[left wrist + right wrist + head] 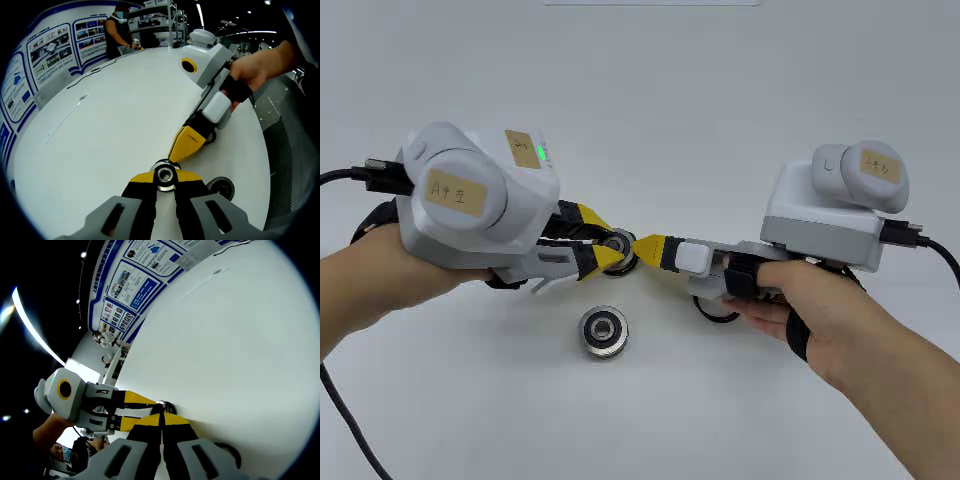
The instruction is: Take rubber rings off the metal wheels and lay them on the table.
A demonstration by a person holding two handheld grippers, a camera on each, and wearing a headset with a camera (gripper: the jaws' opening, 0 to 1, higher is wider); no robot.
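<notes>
left claw grips wheel | right claw shut, tip on rim | hard pull and we fling ring past claws

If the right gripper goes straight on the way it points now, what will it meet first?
The small metal wheel with a black rubber ring, held by the left gripper. The shut tips of the right gripper seem to touch its rim.

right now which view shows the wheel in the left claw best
The left gripper view: the wheel faces the camera, hub clear, clamped in the left claw. The head view shows it small between both claws' tips; the right gripper view shows a dark sliver past the right claw.
</notes>
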